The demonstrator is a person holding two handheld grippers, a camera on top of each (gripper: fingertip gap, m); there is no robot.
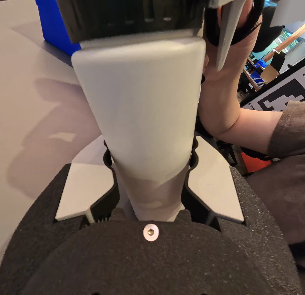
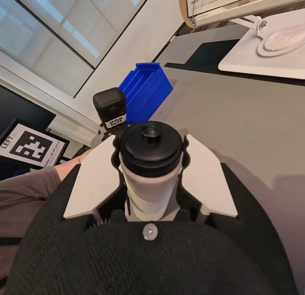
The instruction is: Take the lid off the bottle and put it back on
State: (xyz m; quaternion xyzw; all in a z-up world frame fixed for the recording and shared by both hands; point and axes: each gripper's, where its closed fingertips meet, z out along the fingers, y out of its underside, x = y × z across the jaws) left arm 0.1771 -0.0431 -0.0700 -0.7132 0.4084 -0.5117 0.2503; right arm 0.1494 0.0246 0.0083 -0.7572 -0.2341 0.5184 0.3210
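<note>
Left gripper [image 1: 149, 156] fingers clamp the white bottle [image 1: 140, 105]; right gripper [image 2: 150, 148] fingers clamp its black lid [image 2: 151, 146].

Bottle [image 1: 140, 105] between left tongs [image 1: 151, 155], lid [image 2: 151, 148] between right tongs [image 2: 151, 149], bin [image 2: 143, 90] behind

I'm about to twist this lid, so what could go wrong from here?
The left hand-held gripper holds the smooth white bottle low on its body, so it may spin or slip while twisting. The right hand-held gripper sits at the black lid rim and could slide off. The bottle looks lifted off the table; dropping it is possible.
</note>
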